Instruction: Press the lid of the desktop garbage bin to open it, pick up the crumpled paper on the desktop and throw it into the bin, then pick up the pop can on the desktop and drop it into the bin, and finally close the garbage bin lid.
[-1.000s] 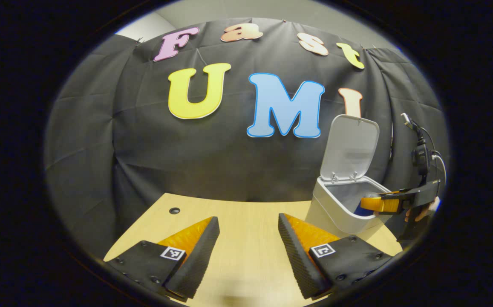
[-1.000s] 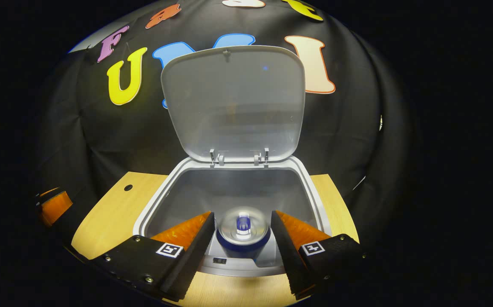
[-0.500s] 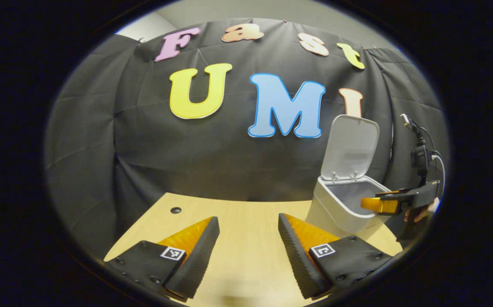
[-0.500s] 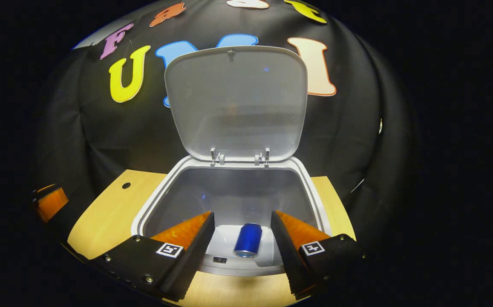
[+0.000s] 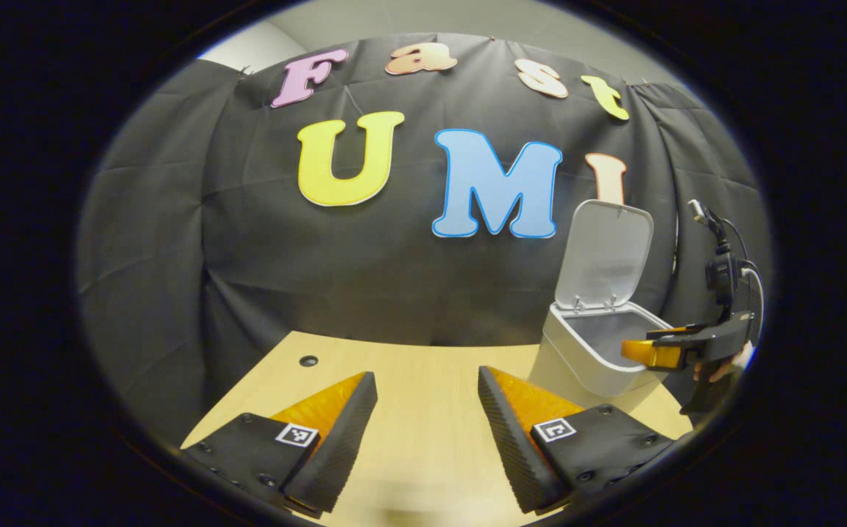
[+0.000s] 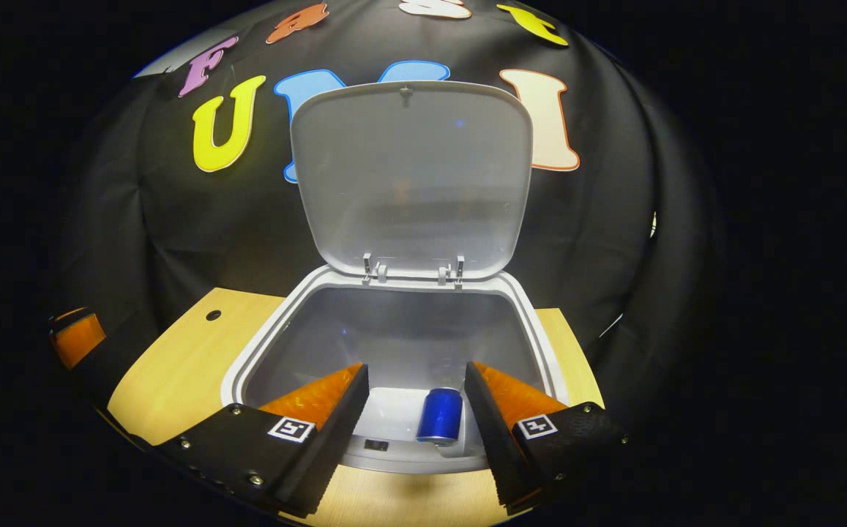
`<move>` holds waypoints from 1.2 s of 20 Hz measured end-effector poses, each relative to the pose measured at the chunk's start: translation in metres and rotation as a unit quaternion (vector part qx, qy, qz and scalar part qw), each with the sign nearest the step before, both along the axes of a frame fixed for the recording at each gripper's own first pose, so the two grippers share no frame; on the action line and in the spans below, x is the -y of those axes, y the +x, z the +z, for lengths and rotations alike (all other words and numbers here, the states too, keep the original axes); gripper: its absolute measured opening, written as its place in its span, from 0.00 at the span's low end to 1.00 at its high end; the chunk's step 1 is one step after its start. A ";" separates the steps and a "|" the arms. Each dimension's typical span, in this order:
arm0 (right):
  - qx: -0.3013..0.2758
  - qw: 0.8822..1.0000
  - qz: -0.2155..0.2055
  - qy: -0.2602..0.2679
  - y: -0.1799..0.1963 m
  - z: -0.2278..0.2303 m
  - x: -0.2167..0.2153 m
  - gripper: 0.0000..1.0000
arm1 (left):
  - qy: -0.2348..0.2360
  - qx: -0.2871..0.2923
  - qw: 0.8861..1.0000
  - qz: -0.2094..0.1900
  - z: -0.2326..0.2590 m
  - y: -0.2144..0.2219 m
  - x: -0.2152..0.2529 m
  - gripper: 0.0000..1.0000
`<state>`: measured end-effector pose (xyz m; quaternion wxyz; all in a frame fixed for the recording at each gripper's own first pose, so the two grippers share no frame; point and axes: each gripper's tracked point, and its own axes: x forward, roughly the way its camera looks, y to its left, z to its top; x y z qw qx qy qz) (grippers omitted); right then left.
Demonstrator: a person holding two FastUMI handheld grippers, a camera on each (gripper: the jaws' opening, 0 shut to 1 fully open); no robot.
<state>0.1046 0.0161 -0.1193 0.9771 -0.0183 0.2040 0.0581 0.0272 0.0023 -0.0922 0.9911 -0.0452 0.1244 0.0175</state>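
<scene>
The white desktop bin [image 6: 262, 344] stands with its lid [image 6: 412, 176] tipped up and back. A blue pop can [image 6: 440, 416] lies on its side on the bin's floor. My right gripper [image 6: 416, 417] hovers open above the bin's front rim, nothing between its fingers. In the left gripper view the bin [image 5: 584, 351] sits at the right of the wooden table [image 5: 416, 410], lid [image 5: 602, 252] raised, with the right gripper [image 5: 676, 351] over its opening. My left gripper [image 5: 427, 432] is open above the table, left of the bin. The crumpled paper is hidden from me.
A small round hole [image 5: 308, 361] marks the table's far left corner. The black cloth wall hangs close behind the table and bin. A cable [image 5: 719, 252] rises from the right gripper. The left gripper [image 6: 75, 340] appears at the left edge of the right gripper view.
The pop can dropped from between my right gripper's fingers into the bin and now lies on its floor. Both grippers have shifted only slightly.
</scene>
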 end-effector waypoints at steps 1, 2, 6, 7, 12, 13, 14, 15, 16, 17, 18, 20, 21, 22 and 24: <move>0.006 1.000 -0.001 0.006 0.000 0.004 0.000 0.86 | 0.001 -0.001 1.000 0.001 0.000 -0.001 -0.001 0.90; 0.015 1.000 -0.001 0.010 0.000 0.011 0.000 0.85 | 0.001 -0.001 1.000 0.002 0.001 -0.003 -0.002 0.89; 0.064 0.998 0.005 0.000 0.001 0.055 -0.001 0.85 | -0.003 -0.002 1.000 0.006 0.000 -0.007 -0.002 0.92; 0.079 0.997 0.007 -0.004 0.002 0.068 -0.002 0.85 | -0.005 -0.002 1.000 0.008 0.001 -0.008 -0.003 0.94; 0.147 0.989 0.020 -0.014 0.007 0.136 -0.013 0.85 | -0.015 -0.006 1.000 0.016 -0.002 -0.012 -0.006 0.92; 0.158 0.987 0.021 -0.013 0.008 0.147 -0.016 0.85 | -0.019 -0.006 1.000 0.019 -0.003 -0.013 -0.008 0.92; 0.168 0.986 0.021 -0.012 0.010 0.159 -0.018 0.85 | -0.022 -0.007 1.000 0.021 -0.004 -0.014 -0.008 0.92; 0.178 0.984 0.021 -0.011 0.012 0.170 -0.019 0.85 | -0.024 -0.008 0.999 0.024 -0.004 -0.015 -0.010 0.94; 0.188 0.982 0.020 -0.011 0.015 0.181 -0.020 0.84 | -0.026 -0.009 0.999 0.025 -0.003 -0.015 -0.011 0.94; 0.197 0.980 0.018 -0.010 0.020 0.190 -0.021 0.84 | -0.029 -0.011 0.999 0.026 -0.004 -0.015 -0.011 0.94; 0.203 0.979 0.016 -0.006 0.024 0.198 -0.022 0.84 | -0.033 -0.012 0.999 0.028 -0.005 -0.015 -0.012 0.94; 0.212 0.977 0.012 0.004 0.034 0.211 -0.024 0.84 | -0.039 -0.013 0.999 0.034 -0.004 -0.017 -0.016 0.94; 0.217 0.976 0.009 0.009 0.039 0.216 -0.024 0.84 | -0.039 -0.013 0.998 0.037 -0.004 -0.018 -0.019 0.94; 0.224 0.974 0.004 0.012 0.045 0.223 -0.024 0.84 | -0.039 -0.015 0.998 0.040 -0.005 -0.023 -0.027 0.94; 0.237 0.971 -0.007 0.011 0.057 0.236 -0.021 0.84 | -0.036 -0.015 0.998 0.046 -0.001 -0.030 -0.036 0.94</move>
